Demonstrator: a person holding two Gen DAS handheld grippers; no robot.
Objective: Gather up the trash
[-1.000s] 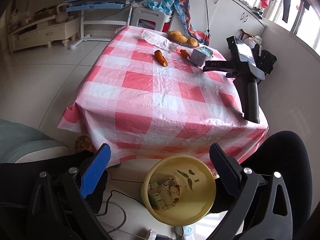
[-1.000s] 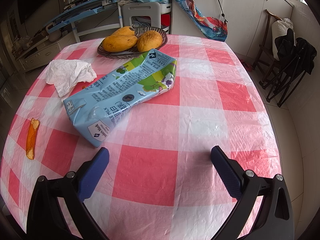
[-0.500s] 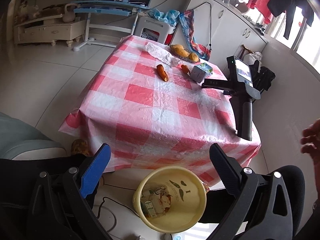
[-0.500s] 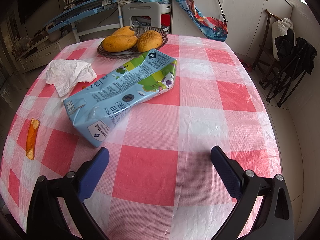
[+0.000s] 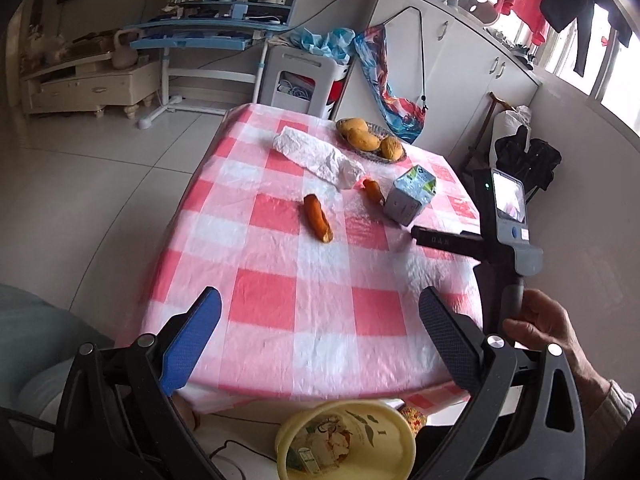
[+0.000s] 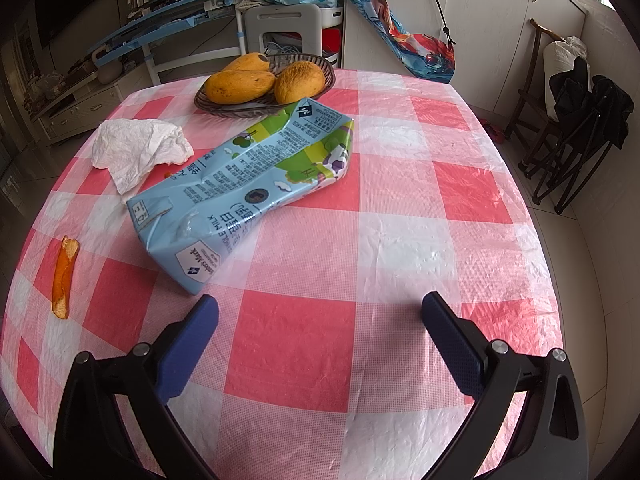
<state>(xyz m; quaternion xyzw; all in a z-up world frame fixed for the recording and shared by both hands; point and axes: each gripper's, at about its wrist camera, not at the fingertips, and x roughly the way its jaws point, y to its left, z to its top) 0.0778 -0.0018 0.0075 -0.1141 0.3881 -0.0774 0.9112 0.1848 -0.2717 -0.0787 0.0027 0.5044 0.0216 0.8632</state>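
Note:
A crumpled blue and green milk carton (image 6: 248, 184) lies on the pink checked tablecloth (image 6: 400, 240), just ahead and left of my open, empty right gripper (image 6: 320, 312). Beside it are a white crumpled tissue (image 6: 140, 148) and an orange peel strip (image 6: 64, 276). In the left wrist view the carton (image 5: 412, 194), two peel pieces (image 5: 318, 218) (image 5: 374, 191) and the tissue (image 5: 318, 156) lie far ahead. My left gripper (image 5: 320, 304) is open and empty over the table's near edge. Below it stands a yellow bin (image 5: 344, 440) holding trash.
A dish of mangoes (image 6: 264, 80) stands at the table's far side. A hand (image 5: 548, 320) holds the right gripper's handle (image 5: 514, 300) at the table's right edge. A white stool (image 5: 304, 80), a blue desk and white cabinets stand beyond; a folding chair (image 6: 580, 128) at the right.
My left gripper has risen from over the bin and now looks across the table. A hand has come in and taken hold of the right gripper's handle. The right wrist view is unchanged.

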